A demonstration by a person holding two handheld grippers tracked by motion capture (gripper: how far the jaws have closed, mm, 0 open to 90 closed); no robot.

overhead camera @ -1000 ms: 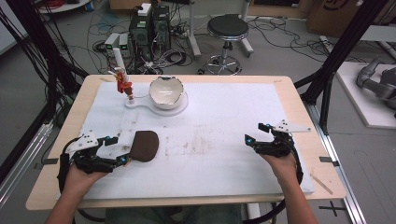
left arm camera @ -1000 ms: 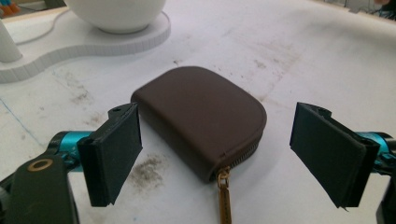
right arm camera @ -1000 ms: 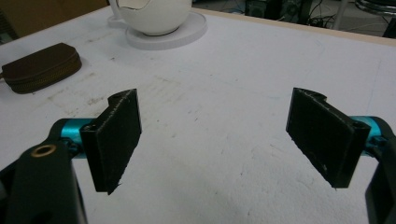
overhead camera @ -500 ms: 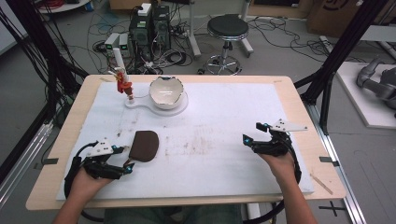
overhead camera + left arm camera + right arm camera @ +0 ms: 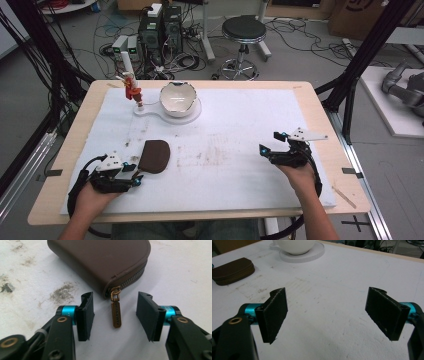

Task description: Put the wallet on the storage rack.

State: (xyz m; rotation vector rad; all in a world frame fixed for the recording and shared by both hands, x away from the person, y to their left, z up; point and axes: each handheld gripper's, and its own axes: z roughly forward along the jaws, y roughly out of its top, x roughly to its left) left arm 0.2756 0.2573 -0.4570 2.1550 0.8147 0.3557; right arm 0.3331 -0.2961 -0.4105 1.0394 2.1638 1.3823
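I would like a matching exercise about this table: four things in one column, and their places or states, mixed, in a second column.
Things:
1. brown zip pouch
2. zipper pull
3. white bowl
4. right gripper

Places or states:
A. on a round white base at the far side of the table
B. lying between the left gripper's jaws, untouched
C. open, nothing between its jaws
D. lying flat, zipped shut, just ahead of the left gripper

Pairs: 1-D, 2-B, 3-A, 4-C

My left black two-jaw gripper (image 5: pixel 115 316) has ribbed black pads, teal collars and brass rivets; my right black gripper (image 5: pixel 328 315) matches, carrying a grey three-cornered plate and a trailing black cable.
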